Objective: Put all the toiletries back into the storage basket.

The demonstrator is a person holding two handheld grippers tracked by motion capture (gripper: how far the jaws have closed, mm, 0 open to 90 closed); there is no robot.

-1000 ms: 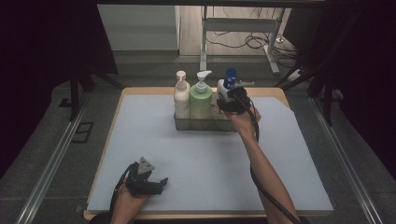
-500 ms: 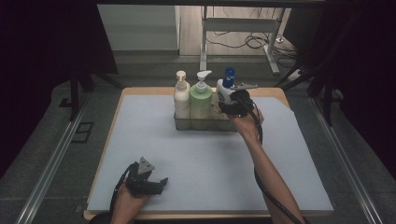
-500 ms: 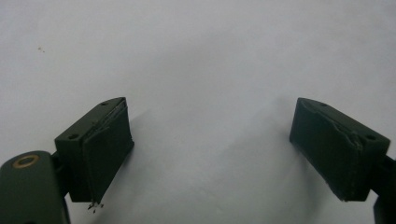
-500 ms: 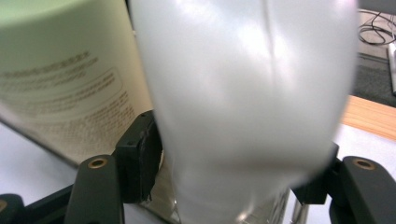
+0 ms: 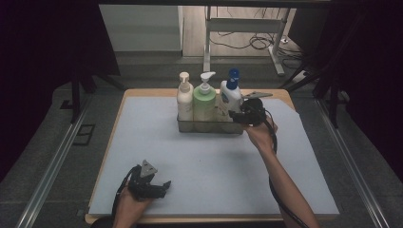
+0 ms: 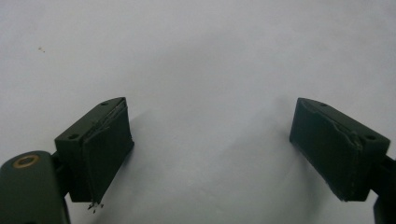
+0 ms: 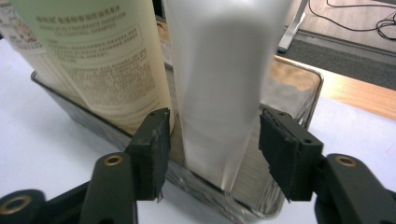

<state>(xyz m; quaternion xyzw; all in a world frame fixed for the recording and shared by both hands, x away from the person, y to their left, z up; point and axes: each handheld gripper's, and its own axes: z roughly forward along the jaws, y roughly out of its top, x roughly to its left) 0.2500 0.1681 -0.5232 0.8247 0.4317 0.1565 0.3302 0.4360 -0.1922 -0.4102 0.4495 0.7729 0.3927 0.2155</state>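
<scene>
In the high view the right gripper (image 5: 236, 115) reaches level at the white bottle (image 5: 230, 97), the nearest of three standing in a metal tray (image 5: 209, 127) ahead of it, while the left gripper (image 5: 159, 186) rests on the desk (image 5: 214, 161) well apart. In the left gripper view its jaws stand wide with nothing between them. In the right gripper view the jaws have just been closing and flank the bottle's (image 7: 219, 88) lower body just above the tray rim (image 7: 299, 77), not yet pressing; the plastic looks smooth, slippery and probably squeezable, so a firm hold low on the body seems best.
</scene>
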